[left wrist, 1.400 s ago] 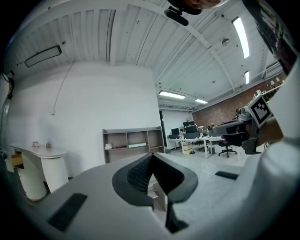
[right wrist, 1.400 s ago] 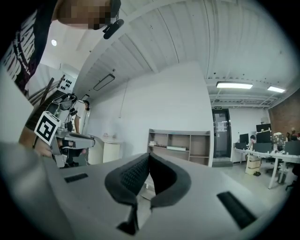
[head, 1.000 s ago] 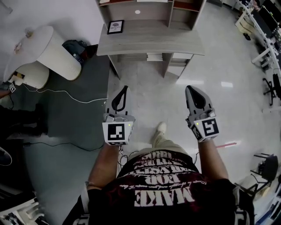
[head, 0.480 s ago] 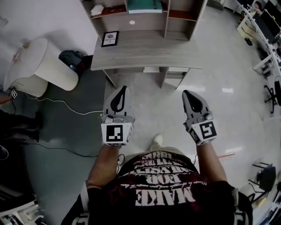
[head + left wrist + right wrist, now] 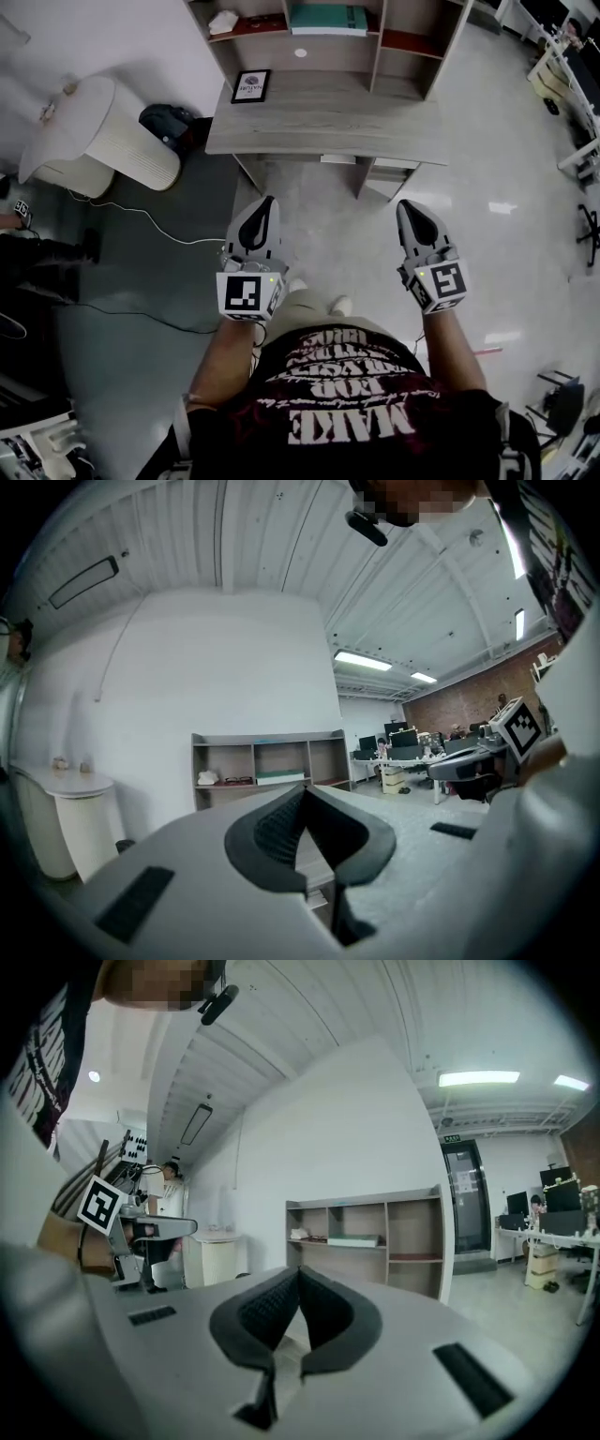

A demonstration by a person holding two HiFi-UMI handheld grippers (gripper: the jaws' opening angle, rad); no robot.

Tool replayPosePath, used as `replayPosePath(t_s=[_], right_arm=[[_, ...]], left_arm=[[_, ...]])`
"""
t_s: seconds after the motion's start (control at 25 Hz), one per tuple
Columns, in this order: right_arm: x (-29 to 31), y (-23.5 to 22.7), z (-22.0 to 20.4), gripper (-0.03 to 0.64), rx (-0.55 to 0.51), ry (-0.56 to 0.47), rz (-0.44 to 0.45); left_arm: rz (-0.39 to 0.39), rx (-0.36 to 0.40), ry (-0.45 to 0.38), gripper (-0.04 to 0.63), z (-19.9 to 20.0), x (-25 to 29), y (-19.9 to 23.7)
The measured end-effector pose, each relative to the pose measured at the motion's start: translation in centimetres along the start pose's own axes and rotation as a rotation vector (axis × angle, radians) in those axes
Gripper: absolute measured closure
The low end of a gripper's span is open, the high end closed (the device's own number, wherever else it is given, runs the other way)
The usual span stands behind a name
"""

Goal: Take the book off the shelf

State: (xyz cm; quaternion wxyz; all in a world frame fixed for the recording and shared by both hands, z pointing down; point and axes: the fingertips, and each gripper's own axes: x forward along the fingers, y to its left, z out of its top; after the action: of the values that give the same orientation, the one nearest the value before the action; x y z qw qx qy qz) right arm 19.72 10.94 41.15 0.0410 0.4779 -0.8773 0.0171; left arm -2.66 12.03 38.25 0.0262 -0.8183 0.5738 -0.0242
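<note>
The shelf [image 5: 337, 53] is sliding further into view as the person is walking up; the left gripper [image 5: 267, 202] and right gripper [image 5: 410, 208] are both pinching shut on nothing; the green book [image 5: 328, 19] is lying flat, long side across, well ahead between them.

Holds a gripper in each hand, with the left forearm [image 5: 221, 361] and right forearm [image 5: 457, 349] reaching up from the bottom of the head view. Points the left gripper [image 5: 269, 201] up the frame just left of centre, marker cube [image 5: 246, 294] at the wrist end. Carries the right gripper [image 5: 406, 205] right of centre at about the same height. Tilts both tips slightly inward. Shows, in each gripper view, dark padded jaws closed tip to tip with nothing between them.
</note>
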Motion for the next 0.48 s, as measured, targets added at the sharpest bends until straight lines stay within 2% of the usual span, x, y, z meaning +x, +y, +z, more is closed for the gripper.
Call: replayPosePath(t_s=[0.2, 0.48], right_arm=[[2.6, 0.8, 0.3, 0.613, -0.011, -0.008, 0.042], [6.8, -0.9, 0.9, 0.614, 0.002, -0.005, 0.023]], left_arm=[[0.006, 0.064, 0.039, 0.597, -1.3, 1.8, 1.8], [-0.044, 0.051, 0.014, 0.597, -0.2, 6.8, 3.4]])
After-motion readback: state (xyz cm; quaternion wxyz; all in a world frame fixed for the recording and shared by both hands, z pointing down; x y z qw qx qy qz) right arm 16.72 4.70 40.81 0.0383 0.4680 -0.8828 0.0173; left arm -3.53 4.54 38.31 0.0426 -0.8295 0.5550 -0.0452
